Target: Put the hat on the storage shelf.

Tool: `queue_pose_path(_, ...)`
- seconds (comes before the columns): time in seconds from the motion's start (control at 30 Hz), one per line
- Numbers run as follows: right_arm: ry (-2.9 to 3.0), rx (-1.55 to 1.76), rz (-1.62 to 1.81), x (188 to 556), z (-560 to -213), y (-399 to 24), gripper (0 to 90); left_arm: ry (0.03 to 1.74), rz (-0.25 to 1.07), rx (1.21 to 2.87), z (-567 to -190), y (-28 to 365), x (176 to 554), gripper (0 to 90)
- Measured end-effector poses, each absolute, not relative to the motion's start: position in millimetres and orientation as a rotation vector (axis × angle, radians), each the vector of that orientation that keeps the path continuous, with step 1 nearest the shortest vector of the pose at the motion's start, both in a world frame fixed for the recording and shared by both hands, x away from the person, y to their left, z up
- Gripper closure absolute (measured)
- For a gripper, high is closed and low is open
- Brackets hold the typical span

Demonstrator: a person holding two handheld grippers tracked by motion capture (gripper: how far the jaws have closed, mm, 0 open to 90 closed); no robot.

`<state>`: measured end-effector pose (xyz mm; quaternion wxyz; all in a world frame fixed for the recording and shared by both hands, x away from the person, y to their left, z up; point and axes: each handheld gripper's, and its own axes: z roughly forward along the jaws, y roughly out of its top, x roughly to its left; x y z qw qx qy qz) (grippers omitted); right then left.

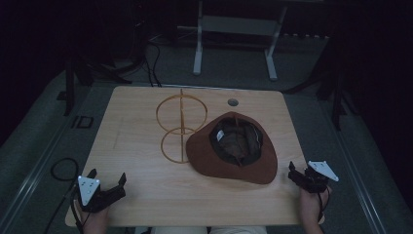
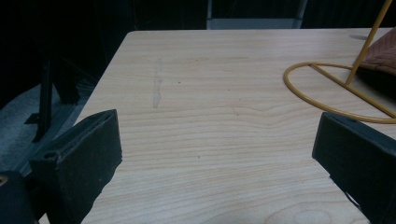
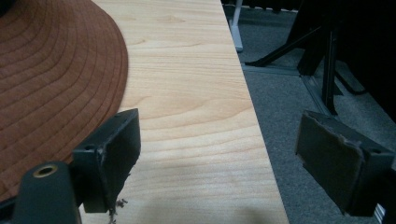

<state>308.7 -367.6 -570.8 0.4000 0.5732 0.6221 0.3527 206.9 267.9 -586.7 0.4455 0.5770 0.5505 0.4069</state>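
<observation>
So here's the setup: a brown wide-brimmed hat [image 1: 233, 148] is lying upside down on the wooden table [image 1: 141, 195], crown opening facing up so the dark lining is showing. Right next to it, a yellow wire hat stand [image 1: 180, 127] is standing upright, two rings on a thin post, and the hat's brim is touching or overlapping the lower ring on that side.

Both hands are sitting at the near edge, well apart from each other. The left gripper [image 1: 108, 188] is resting at the near left corner with its jaws spread wide and nothing between them; in the left gripper view it's looking across bare wood toward the stand's base ring. The right gripper [image 1: 296, 174] is hovering at the near right edge, jaws likewise spread and empty, and in the right gripper view the stitched brim is lying just beside its left jaw, not between the two.

My read is that the job is putting the hat on the stand, and basically nothing is done yet. The hat isn't picked up, isn't flipped, and the stand is bare. Grabbing the brim looks like the first step, and the right side is the closer one.
</observation>
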Motion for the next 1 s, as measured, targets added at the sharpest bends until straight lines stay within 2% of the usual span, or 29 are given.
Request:
queue_pose_path(0.43,1.678,1.43,0.918,312,-569,-365,16.2,1.347,0.992,1.485,-587,264,210,2.0)
queue_pose_path(0.73,1.803,1.356,1.018,313,-534,-347,15.4,1.359,1.012,1.5,-587,264,209,2.0)
queue_pose_path(1.0,1.853,1.27,1.005,329,-502,-323,10.3,1.389,1.007,1.509,-587,264,208,2.0)
